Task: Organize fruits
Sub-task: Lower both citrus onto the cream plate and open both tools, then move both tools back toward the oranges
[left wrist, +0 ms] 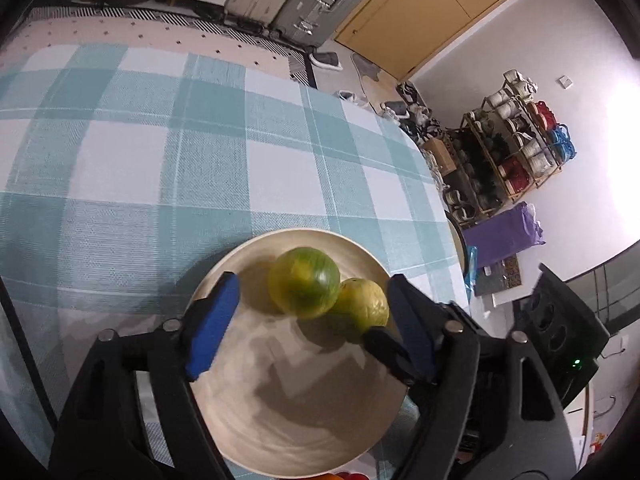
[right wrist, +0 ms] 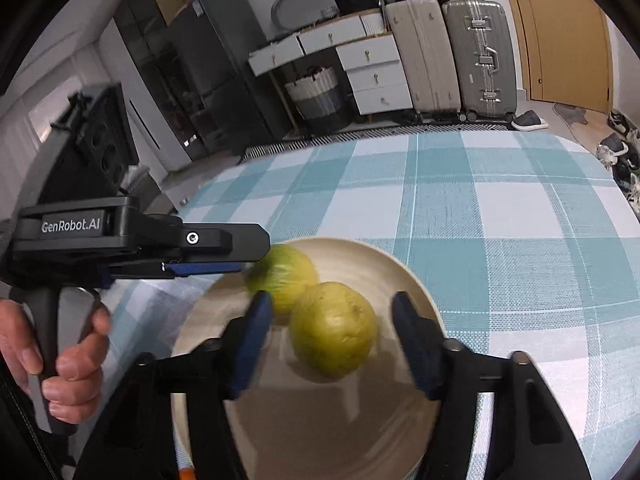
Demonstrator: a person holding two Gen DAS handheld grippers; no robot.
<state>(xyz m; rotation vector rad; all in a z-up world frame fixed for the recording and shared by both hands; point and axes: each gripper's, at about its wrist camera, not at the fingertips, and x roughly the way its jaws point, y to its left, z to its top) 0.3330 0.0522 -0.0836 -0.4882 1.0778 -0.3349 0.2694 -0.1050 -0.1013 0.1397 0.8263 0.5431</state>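
A cream plate (left wrist: pixel 288 432) (right wrist: pixel 400 272) sits on the blue-checked tablecloth. On it lie a green-striped round fruit (left wrist: pixel 304 282) (right wrist: pixel 286 274) and a yellow-green fruit (left wrist: pixel 362 306) (right wrist: pixel 334 330), touching each other. My left gripper (left wrist: pixel 310 308) is open above the plate, its blue pads either side of the two fruits, holding nothing. My right gripper (right wrist: pixel 332 324) is open, its pads flanking the yellow-green fruit with gaps on both sides. The left gripper also shows from the side in the right wrist view (right wrist: pixel 224 258), with a hand on its handle.
The tablecloth (left wrist: pixel 160 168) covers the table beyond the plate. Red and orange things (left wrist: pixel 344 476) peek in at the plate's near edge. Suitcases (right wrist: pixel 476 52), drawers and a fridge stand behind the table; a shoe rack (left wrist: pixel 516 144) stands by the wall to the right.
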